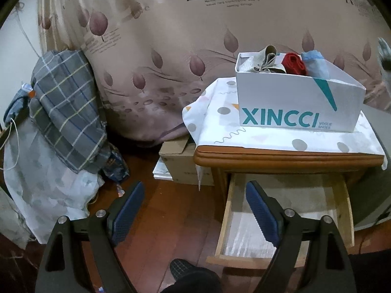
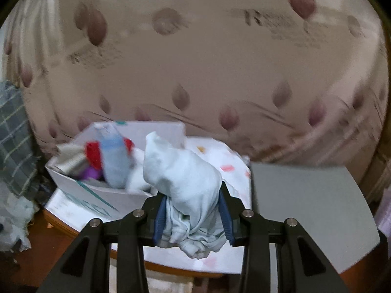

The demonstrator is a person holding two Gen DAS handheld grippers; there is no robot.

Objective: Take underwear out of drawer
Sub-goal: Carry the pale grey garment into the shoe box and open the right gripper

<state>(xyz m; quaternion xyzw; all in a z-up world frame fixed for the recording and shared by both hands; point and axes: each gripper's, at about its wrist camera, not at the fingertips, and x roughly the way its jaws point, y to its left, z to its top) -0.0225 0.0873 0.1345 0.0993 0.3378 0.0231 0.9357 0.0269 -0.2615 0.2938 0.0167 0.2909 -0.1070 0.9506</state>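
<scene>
Right wrist: pale underwear (image 2: 185, 185) bunched between clamped fingers (image 2: 160, 216)

Shoebox (image 1: 298, 102) sits on the nightstand (image 1: 288, 158), open drawer (image 1: 286, 219) below it

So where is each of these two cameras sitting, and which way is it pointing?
Left wrist: rides on the left gripper, which is open, aimed down and forward at the pulled-out drawer and the shoe box on the nightstand; a dark shoe shows below.
Right wrist: rides on the right gripper, shut on pale underwear, facing the curtain.
Both views share the shoe box, its rolled clothes and the curtain.
</scene>
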